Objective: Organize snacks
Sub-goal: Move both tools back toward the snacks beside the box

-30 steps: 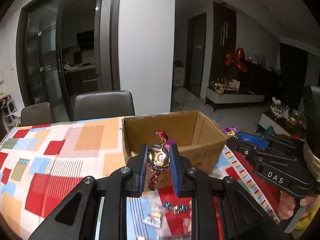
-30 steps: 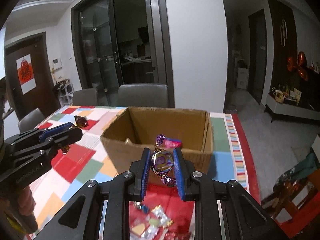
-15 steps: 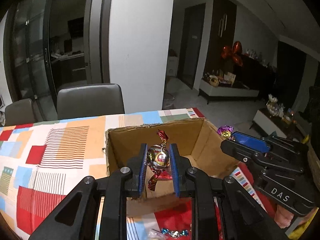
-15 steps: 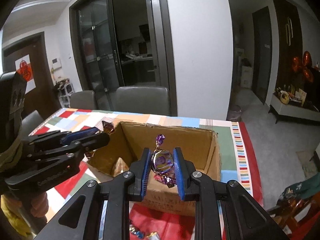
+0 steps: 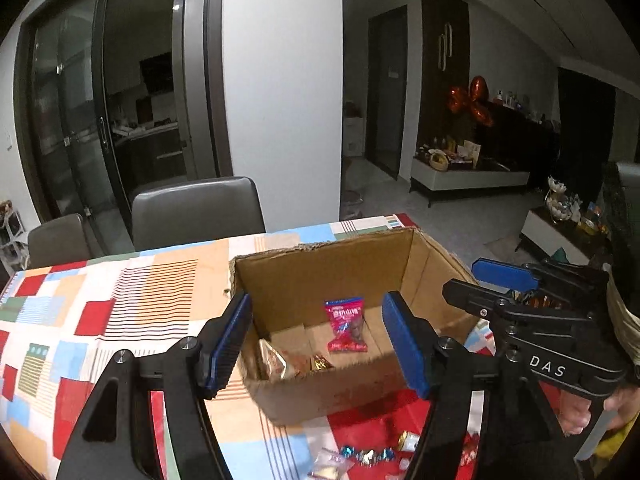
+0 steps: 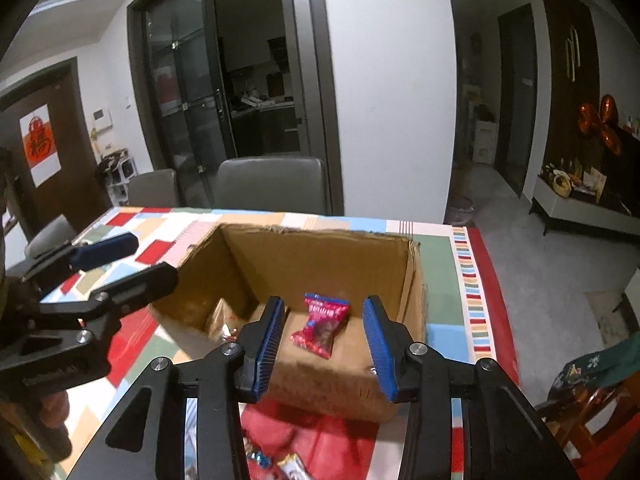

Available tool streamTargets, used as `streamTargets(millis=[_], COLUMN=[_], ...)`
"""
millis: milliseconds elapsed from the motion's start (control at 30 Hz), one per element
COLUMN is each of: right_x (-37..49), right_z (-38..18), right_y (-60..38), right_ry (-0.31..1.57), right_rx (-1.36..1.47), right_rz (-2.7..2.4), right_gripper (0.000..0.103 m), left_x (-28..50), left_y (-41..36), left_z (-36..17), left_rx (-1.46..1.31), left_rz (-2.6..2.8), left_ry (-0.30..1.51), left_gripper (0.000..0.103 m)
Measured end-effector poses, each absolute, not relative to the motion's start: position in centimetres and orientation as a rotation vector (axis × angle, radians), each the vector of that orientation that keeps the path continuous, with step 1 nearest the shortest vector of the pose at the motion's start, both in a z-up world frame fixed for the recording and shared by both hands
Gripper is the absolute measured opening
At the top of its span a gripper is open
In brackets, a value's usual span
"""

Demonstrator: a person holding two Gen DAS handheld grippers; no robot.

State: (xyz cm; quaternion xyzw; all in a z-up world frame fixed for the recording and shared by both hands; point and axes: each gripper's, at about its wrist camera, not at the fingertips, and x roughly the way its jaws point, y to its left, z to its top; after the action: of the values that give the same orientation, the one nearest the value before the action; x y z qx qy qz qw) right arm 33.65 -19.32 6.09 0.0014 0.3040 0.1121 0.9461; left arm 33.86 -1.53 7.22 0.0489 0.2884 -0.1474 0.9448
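An open cardboard box (image 5: pixel 280 284) (image 6: pixel 412 276) stands on the patchwork tablecloth. Inside lie a red snack packet (image 5: pixel 346 325) (image 6: pixel 321 323) and some gold-wrapped sweets (image 5: pixel 276 360) at the near left. My left gripper (image 5: pixel 316 340) is open and empty over the box's near edge; it also shows in the right wrist view (image 6: pixel 120 264). My right gripper (image 6: pixel 324 344) is open and empty over the box's near wall; it also shows in the left wrist view (image 5: pixel 480 280). Loose wrapped sweets (image 5: pixel 368 454) (image 6: pixel 276 462) lie on the cloth in front of the box.
Two grey chairs (image 5: pixel 196 212) (image 6: pixel 268 184) stand at the table's far side. The tablecloth (image 5: pixel 100 312) stretches left of the box. The table's right edge (image 6: pixel 492 304) drops to the floor. A white pillar stands behind.
Both grippers have opened above the box. The foil-wrapped sweets they held are gone from between the fingers. Both have moved closer over the box.
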Motion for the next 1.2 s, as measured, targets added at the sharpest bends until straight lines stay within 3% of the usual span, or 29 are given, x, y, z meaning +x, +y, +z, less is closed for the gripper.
streamTargets(millis=[533, 1200], right_x=[30.6, 32.9], right_z=[2.4, -7.9], right_y=[-16.6, -16.5], right_ry=[0.892, 1.227], right_rx=[-0.091, -0.093], right_rz=[0.346, 0.325], right_gripper=[0.042, 0.042], left_x=[28.9, 30.6], left_y=[-0.9, -0.6], left_z=[4.2, -5.7], left_rx=[0.184, 0.222], left_rz=[-0.324, -0.36], left_ry=[0.766, 1.091], left_gripper=[0.067, 0.067])
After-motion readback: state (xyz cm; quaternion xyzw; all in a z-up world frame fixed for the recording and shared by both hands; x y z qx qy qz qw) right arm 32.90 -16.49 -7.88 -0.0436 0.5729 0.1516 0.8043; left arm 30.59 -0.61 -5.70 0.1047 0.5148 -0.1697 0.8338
